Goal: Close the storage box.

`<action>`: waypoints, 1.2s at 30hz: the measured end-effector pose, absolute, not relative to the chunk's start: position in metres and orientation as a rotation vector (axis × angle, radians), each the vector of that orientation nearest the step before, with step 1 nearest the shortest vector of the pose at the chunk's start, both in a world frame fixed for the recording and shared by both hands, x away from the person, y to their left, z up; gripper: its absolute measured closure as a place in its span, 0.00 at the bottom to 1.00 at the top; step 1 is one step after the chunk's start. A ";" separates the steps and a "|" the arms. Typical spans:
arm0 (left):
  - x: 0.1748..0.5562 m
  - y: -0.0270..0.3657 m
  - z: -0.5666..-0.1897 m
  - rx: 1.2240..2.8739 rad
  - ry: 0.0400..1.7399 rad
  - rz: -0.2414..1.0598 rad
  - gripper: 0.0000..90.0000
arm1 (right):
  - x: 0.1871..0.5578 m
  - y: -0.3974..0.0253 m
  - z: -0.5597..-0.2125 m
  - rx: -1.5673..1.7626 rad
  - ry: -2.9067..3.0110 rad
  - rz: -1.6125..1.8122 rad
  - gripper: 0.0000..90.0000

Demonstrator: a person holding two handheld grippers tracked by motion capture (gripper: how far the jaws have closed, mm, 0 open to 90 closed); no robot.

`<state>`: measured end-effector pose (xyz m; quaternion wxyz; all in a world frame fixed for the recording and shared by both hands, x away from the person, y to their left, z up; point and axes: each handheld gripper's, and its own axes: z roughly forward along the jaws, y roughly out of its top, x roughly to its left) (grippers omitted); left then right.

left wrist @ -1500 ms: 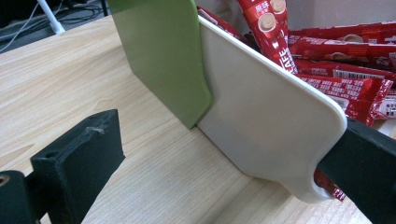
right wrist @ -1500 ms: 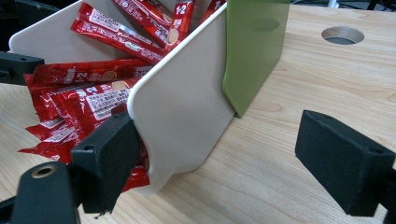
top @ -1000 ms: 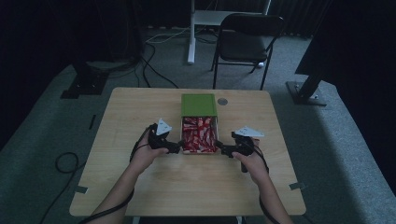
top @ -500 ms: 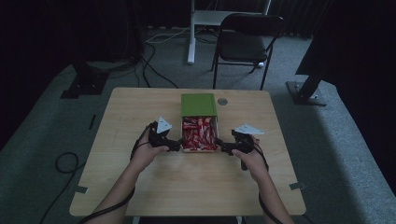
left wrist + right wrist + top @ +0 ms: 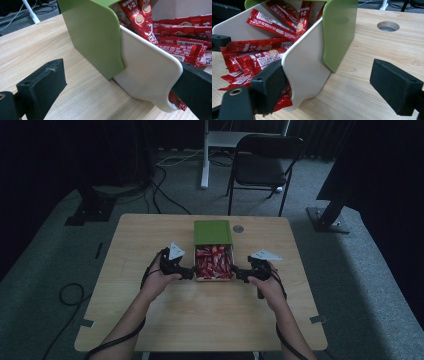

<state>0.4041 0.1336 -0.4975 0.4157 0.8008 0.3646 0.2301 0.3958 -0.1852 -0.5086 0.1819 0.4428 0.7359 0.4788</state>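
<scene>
High view: the box (image 5: 214, 262) of red sachets (image 5: 213, 261) sits mid-counter (image 5: 150, 320), nearer the far edge. Left tongs (image 5: 188, 272) and right tongs (image 5: 238, 272) gape wide, straddling its white side walls, gripping nothing. Next, I'd guess, both must close.

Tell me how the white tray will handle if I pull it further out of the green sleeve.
The tray looks thin-walled, so it may flex under the jaws. It is heaped with loose red sachets, some overhanging its near end; these could spill if it tips. The glossy sleeve should probably let it slide easily.
</scene>
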 end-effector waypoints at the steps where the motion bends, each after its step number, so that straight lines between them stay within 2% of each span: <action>1: 0.404 0.133 -0.497 2.010 0.915 0.579 0.03 | 0.396 -0.185 -0.508 1.250 2.078 1.350 0.15; 36: 0.420 0.131 -0.494 1.991 0.946 0.593 0.03 | 0.418 -0.182 -0.506 1.313 2.032 1.340 0.15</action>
